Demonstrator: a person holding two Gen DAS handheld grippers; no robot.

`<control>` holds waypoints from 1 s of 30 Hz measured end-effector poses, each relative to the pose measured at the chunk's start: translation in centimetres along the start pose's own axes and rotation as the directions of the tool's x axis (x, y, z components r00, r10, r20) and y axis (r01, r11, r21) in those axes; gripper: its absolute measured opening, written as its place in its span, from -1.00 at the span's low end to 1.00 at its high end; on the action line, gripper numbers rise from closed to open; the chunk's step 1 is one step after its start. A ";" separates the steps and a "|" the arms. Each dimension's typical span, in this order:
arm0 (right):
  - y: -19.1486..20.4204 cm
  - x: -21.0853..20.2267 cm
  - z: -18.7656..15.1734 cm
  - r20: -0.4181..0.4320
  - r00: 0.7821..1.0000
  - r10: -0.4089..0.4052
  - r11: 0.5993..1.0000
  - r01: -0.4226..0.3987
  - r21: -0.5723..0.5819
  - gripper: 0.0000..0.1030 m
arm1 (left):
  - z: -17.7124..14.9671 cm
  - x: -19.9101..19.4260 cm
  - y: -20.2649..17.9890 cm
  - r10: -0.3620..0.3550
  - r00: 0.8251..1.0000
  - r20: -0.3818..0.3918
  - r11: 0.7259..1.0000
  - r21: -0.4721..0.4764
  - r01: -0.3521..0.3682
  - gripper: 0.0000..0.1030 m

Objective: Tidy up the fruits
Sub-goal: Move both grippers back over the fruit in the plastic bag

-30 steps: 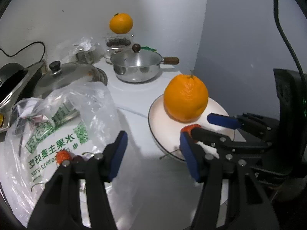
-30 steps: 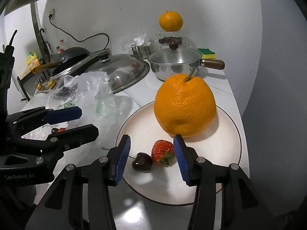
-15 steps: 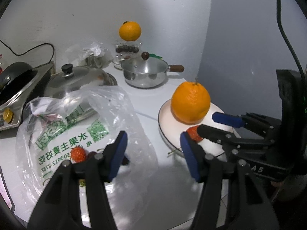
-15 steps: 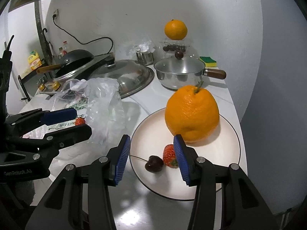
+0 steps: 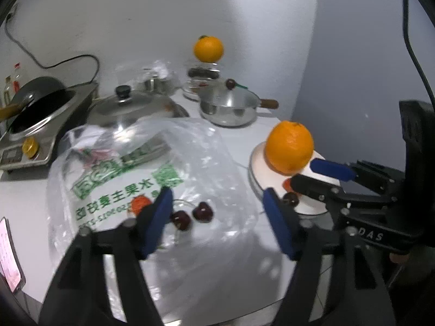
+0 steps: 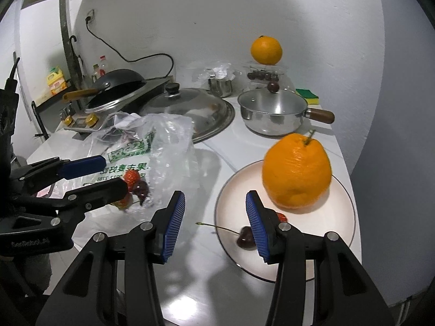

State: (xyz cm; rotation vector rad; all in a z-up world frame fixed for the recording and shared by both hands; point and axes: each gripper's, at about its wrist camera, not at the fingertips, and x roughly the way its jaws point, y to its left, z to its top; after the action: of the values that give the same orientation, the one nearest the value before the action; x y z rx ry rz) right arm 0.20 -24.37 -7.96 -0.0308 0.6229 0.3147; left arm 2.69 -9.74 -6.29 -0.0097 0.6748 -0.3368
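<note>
Left wrist view – left gripper [image 5: 217, 212] just widening, empty, above cherries [image 5: 202, 212] in plastic bag [image 5: 190, 146] | right gripper [image 6: 214, 217] parted, empty, beside plate [image 6: 345, 244] | next – likely grasp a cherry.

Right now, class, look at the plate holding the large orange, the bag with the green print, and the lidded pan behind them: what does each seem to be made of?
Plate: probably glazed ceramic; smooth white face, thin dark rim, soft sheen.
Bag: thin clear plastic film; crinkled, glossy, fruit visible through it.
Pan: polished metal, likely stainless steel; mirror-like reflections. Its handle looks wooden, brown and matte.
</note>
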 end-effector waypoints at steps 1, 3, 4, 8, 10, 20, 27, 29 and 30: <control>0.3 0.0 0.1 0.000 1.000 0.002 1.000 -0.002 -0.004 -0.04 | -0.1 -0.3 0.5 0.005 1.000 0.006 1.000 -0.011 -0.005 0.45; 1.0 0.2 0.3 -0.003 1.000 0.007 1.000 -0.007 -0.016 -0.04 | -0.3 -0.6 1.2 0.011 1.000 0.009 1.000 -0.022 -0.011 0.46; 1.4 0.3 0.3 -0.005 1.000 0.009 1.000 -0.009 -0.023 -0.04 | -0.4 -0.8 1.7 0.016 1.000 0.011 0.999 -0.029 -0.015 0.46; 2.6 0.5 0.6 -0.007 1.000 0.014 0.999 -0.014 -0.044 -0.04 | -1.0 -1.3 3.0 0.026 1.000 0.012 0.998 -0.050 -0.025 0.46; 3.0 0.6 0.7 -0.008 1.000 0.014 0.999 -0.014 -0.051 -0.04 | -1.3 -1.5 3.6 0.029 1.000 0.012 0.998 -0.060 -0.028 0.46; 6.1 1.5 1.1 -0.019 0.999 0.031 0.995 -0.033 -0.093 -0.04 | -2.2 -2.5 6.4 0.044 0.999 0.023 0.994 -0.101 -0.041 0.46; 7.9 2.1 1.3 -0.023 0.999 0.048 0.991 -0.051 -0.120 -0.04 | -3.1 -3.1 8.2 0.064 0.998 0.019 0.990 -0.125 -0.061 0.46; 8.4 2.3 1.3 -0.027 0.998 0.053 0.990 -0.056 -0.127 -0.04 | -3.4 -3.1 8.7 0.070 0.997 0.015 0.989 -0.133 -0.068 0.46; 8.6 2.4 1.3 -0.030 0.998 0.055 0.990 -0.059 -0.128 -0.04 | -3.5 -3.2 9.1 0.073 0.997 0.013 0.988 -0.137 -0.070 0.46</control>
State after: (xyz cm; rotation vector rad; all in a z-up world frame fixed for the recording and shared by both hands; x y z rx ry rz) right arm 0.20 -15.33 -7.77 -0.1417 0.6295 0.4101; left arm 0.98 0.15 -8.16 -0.1186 0.6782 -0.2207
